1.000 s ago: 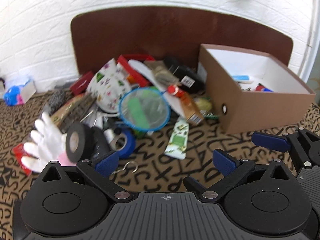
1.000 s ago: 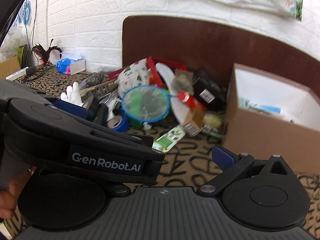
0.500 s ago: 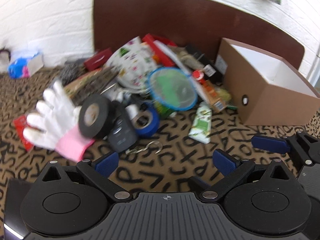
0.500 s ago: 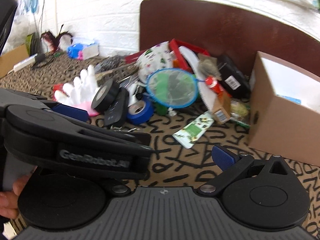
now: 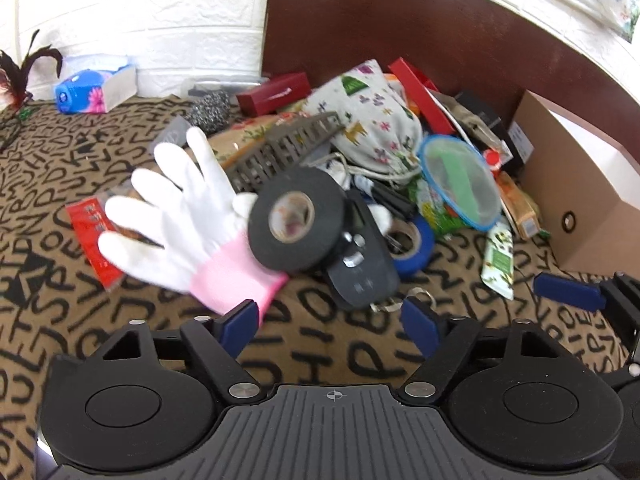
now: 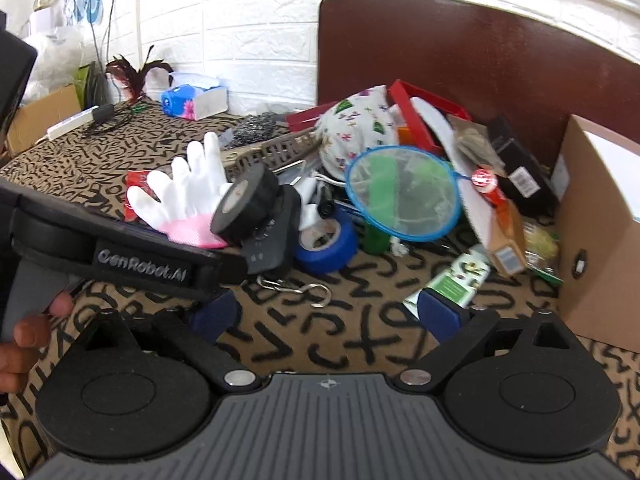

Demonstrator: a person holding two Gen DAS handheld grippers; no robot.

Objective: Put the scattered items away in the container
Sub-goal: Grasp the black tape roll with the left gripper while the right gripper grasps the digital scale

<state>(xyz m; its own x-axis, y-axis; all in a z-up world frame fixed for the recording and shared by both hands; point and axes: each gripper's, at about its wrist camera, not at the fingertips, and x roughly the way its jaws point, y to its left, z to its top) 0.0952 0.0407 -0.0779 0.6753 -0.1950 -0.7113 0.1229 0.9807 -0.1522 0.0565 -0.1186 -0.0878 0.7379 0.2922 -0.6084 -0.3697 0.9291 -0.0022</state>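
Your left gripper (image 5: 330, 322) sits at the bottom centre of the left wrist view with its blue-tipped fingers (image 5: 238, 322) spread apart and nothing between them. Just above its left fingertip lies the pink cuff of a white glove (image 5: 182, 216). A roll of black tape (image 5: 296, 220) stands tilted at the centre of the frame, leaning on the glove and on a dark grey remote (image 5: 362, 268). To the right of the remote, touching it, is a roll of blue tape (image 5: 414, 242), and a blue-rimmed net (image 5: 460, 186) rests on the pile above it. A green-and-white tube (image 5: 499, 258) lies on the patterned cloth (image 5: 100, 320) near the cardboard box (image 5: 580, 204) at the right edge.

In the right wrist view, your right gripper (image 6: 332, 314) is at the bottom centre, its fingers likewise held wide and holding nothing. A metal hook (image 6: 298, 286) lies on the cloth between and just above them. The box (image 6: 600, 240) fills the right edge, well apart from the glove (image 6: 186, 192).
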